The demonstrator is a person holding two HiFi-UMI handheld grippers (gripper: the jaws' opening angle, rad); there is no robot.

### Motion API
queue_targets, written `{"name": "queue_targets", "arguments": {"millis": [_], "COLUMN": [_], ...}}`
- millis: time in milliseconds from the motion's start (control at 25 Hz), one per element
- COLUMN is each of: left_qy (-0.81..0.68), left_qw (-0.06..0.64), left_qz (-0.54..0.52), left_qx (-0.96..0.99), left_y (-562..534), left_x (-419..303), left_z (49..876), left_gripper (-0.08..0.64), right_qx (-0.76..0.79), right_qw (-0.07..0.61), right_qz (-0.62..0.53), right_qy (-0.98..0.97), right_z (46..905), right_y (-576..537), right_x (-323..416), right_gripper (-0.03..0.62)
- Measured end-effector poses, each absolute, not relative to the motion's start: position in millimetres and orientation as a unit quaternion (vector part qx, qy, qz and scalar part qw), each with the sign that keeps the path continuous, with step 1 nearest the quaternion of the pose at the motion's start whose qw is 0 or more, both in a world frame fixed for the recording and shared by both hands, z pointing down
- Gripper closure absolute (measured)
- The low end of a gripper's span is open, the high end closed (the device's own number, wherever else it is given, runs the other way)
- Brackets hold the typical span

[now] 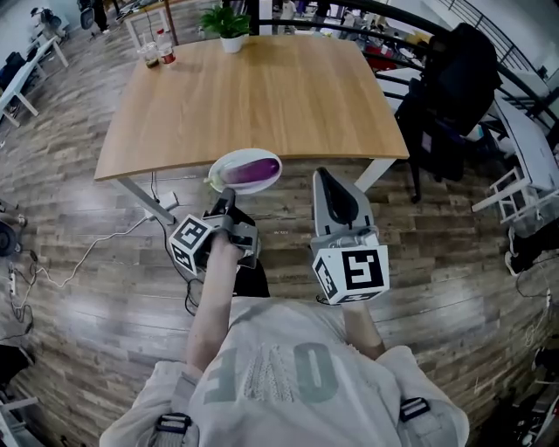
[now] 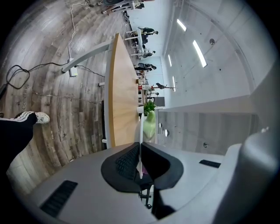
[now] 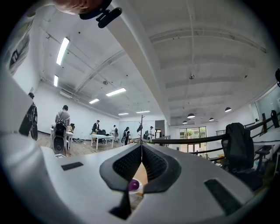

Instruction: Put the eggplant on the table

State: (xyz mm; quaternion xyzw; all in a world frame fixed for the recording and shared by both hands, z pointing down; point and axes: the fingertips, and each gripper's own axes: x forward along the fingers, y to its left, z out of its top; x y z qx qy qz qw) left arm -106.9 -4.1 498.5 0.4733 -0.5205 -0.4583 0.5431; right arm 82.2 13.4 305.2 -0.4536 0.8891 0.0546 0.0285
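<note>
A purple eggplant [image 1: 254, 168] lies on a white plate [image 1: 225, 165] held at the near edge of the wooden table [image 1: 262, 87]. My left gripper [image 1: 228, 197] is shut on the plate's near rim. In the left gripper view the plate [image 2: 140, 131] shows edge-on as a thin white line between the closed jaws, with the eggplant's green stem [image 2: 150, 124] beyond. My right gripper [image 1: 326, 177] hangs to the right of the plate, shut and holding nothing. Below its closed jaws [image 3: 141, 148] the eggplant [image 3: 133, 185] peeks through.
A potted plant [image 1: 229, 24] and some drink containers [image 1: 155, 51] stand at the table's far edge. A black chair draped with a dark garment [image 1: 450, 92] stands right of the table. A cable [image 1: 87, 253] and a power strip [image 1: 169, 202] lie on the wood floor at left.
</note>
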Motion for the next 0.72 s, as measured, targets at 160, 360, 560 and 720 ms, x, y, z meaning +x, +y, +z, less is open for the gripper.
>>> {"name": "queue_targets", "arguments": {"millis": [160, 360, 560, 720], "left_qy": [-0.522, -0.525, -0.522, -0.514], "left_qw": [0.544, 0.552, 0.567, 0.578], "left_qz": [-0.457, -0.445, -0.429, -0.419], "left_qx": [0.472, 0.471, 0.472, 0.475], "left_y": [-29.3, -69.9, -112.5, -156.3], "left_x": [-117.3, -134.3, -158.6, -181.2], "left_z": [498.1, 500.9, 502.5, 492.7], "left_gripper": [0.541, 0.541, 0.541, 0.541], "right_qx": [-0.452, -0.448, -0.45, -0.45], "right_qw": [0.015, 0.012, 0.009, 0.001], "right_qz": [0.046, 0.035, 0.033, 0.028], "right_qy": [0.891, 0.893, 0.893, 0.893], "right_z": [312.6, 312.8, 304.0, 292.1], "right_y": [-12.8, -58.5, -105.8, -150.8], "right_x": [72.8, 48.1, 10.2, -25.1], "right_gripper": [0.574, 0.574, 0.574, 0.574]}}
